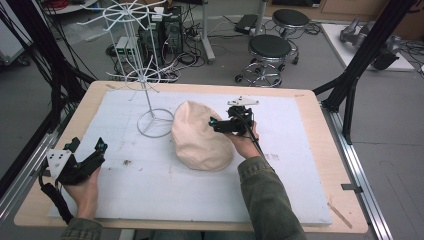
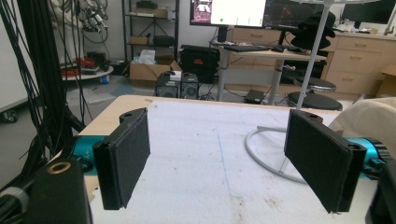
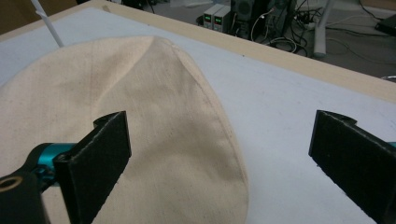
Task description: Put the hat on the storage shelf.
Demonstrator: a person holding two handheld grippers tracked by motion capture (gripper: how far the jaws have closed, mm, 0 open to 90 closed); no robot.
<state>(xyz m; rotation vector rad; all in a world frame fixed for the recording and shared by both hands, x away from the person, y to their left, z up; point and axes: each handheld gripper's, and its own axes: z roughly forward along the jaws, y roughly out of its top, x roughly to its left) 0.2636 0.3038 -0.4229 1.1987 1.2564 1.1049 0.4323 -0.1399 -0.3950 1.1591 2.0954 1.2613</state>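
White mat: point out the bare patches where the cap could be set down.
Most room lies on the white mat along the near edge, between the left gripper and the sleeve. The far right corner beyond the right gripper is bare too. It is crowded mid-table, where the cap nearly meets the wire stand.

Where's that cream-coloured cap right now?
In the high view the cream cap lies mid-table on the white mat, just right of the wire stand's ring base, with the open right gripper at its right edge.
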